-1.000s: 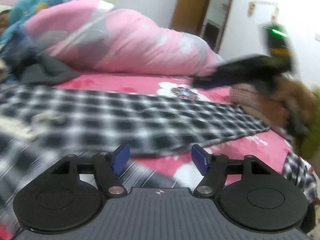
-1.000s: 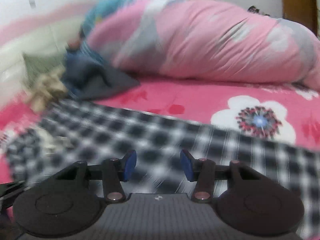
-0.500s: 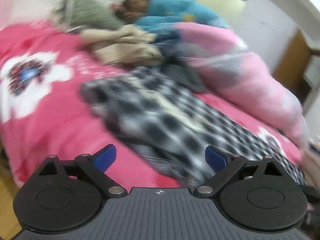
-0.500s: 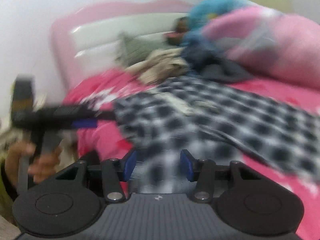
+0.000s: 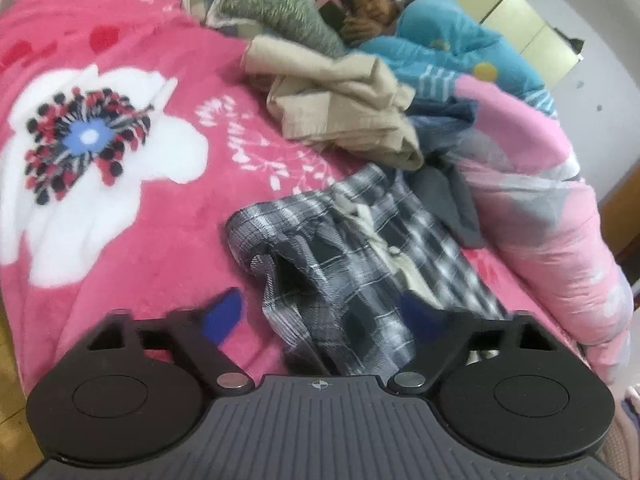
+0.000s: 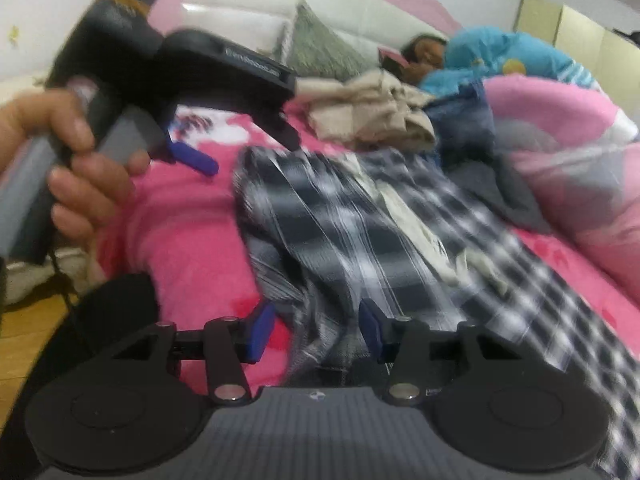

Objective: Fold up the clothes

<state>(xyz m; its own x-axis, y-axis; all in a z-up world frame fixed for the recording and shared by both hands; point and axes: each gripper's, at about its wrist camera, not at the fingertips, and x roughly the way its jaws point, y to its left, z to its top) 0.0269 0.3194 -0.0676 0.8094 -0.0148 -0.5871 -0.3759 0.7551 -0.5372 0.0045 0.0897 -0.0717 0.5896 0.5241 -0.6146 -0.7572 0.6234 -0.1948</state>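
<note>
Checked trousers [image 5: 360, 248] lie on the bed [image 5: 132, 208], just ahead of both tools. Behind them sits a crumpled cloth pile [image 5: 340, 108]; a rolled quilt [image 5: 552, 216] lies right.

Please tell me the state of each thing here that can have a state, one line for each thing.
checked garment: unfolded, rumpled, lying on the pink blanket.
beige clothes: loose heap, not folded.
left gripper: jaws apart, just been closing, garment edge between them, not pinched.
right gripper: jaws apart, just been closing, over the garment.
</note>
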